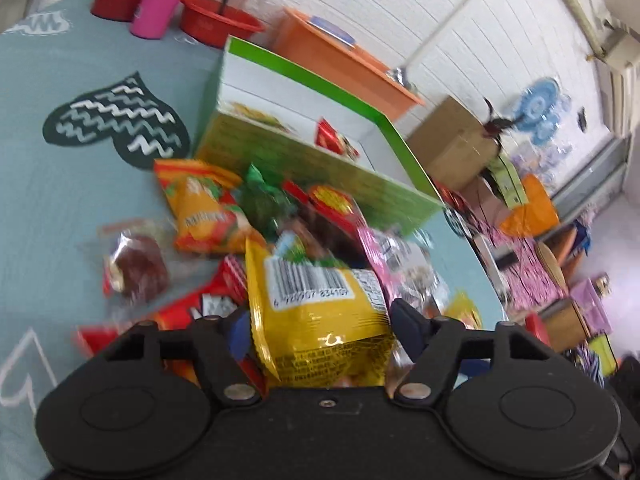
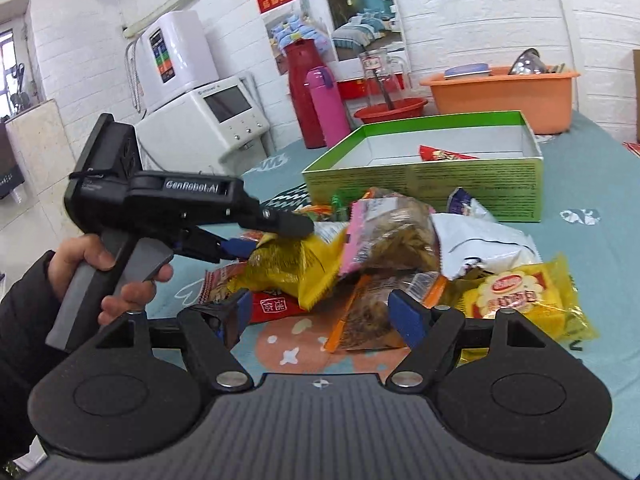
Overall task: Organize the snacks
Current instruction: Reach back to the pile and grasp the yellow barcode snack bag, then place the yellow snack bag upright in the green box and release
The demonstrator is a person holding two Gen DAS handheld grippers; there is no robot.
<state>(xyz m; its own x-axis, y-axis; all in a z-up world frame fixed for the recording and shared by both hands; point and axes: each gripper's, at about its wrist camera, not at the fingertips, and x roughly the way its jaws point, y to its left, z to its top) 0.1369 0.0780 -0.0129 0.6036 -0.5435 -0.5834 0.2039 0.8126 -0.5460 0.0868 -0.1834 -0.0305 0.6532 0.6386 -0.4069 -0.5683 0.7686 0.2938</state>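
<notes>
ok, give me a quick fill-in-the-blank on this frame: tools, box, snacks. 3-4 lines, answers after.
1. The left tool grips a ____ snack packet with a barcode.
2. The open green box holds one ____ packet so far.
3. The pink bottle stands beside a taller ____ flask.
4. The right tool is ____, holding nothing, above the snack pile.

Answers: yellow; red; red; open

Left claw (image 2: pixel 264 236) pinching yellow packet (image 2: pixel 296 268) beside box (image 2: pixel 472 184)
</notes>
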